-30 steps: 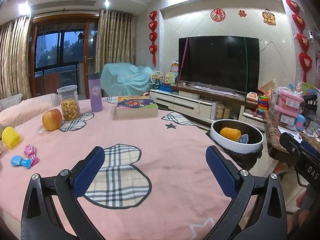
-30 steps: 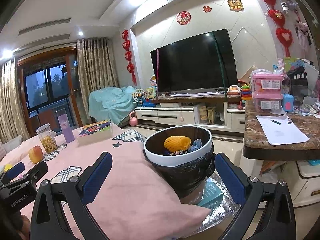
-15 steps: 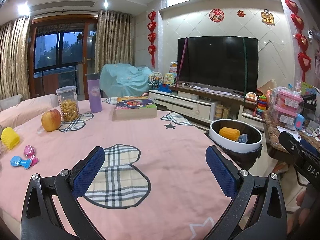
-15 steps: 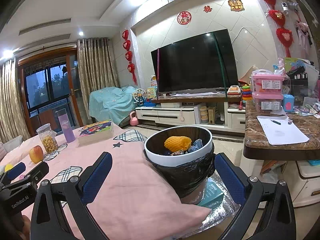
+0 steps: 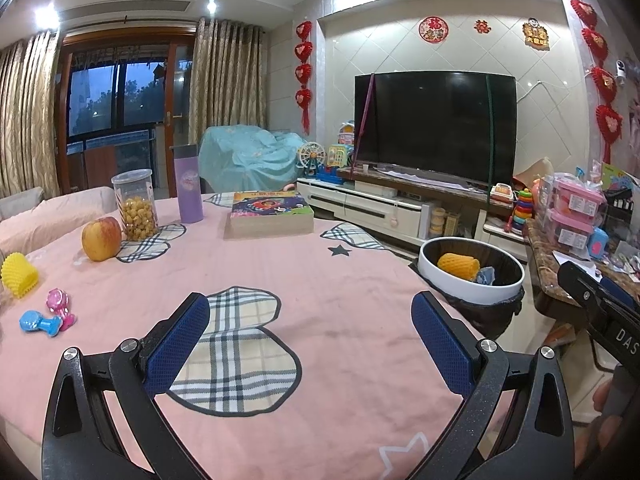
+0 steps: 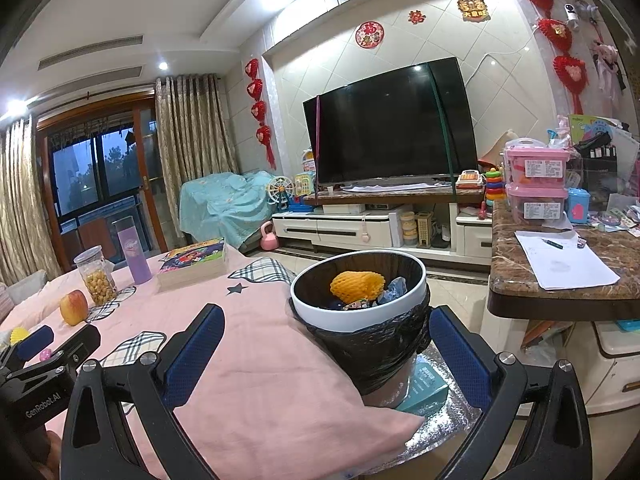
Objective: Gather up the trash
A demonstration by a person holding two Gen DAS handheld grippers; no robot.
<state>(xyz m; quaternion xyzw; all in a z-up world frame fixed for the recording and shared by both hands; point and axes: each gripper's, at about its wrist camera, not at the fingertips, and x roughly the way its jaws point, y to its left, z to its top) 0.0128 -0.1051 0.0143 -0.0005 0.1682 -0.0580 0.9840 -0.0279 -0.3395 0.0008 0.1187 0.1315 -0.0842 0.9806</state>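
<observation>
Yellow foam fruit net lies far left on the pink tabletop, nearer the left hand-held gripper; both hand-held grippers, including the right hand-held gripper by the bin, gape wide, empty.

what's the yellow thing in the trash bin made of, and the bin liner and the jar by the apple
Yellow thing: looks like soft foam fruit netting, from its open mesh texture. Bin liner: thin black plastic film, crinkled and glossy. Jar: clear, probably plastic, since its yellow contents show through; glass can't be ruled out.
</observation>
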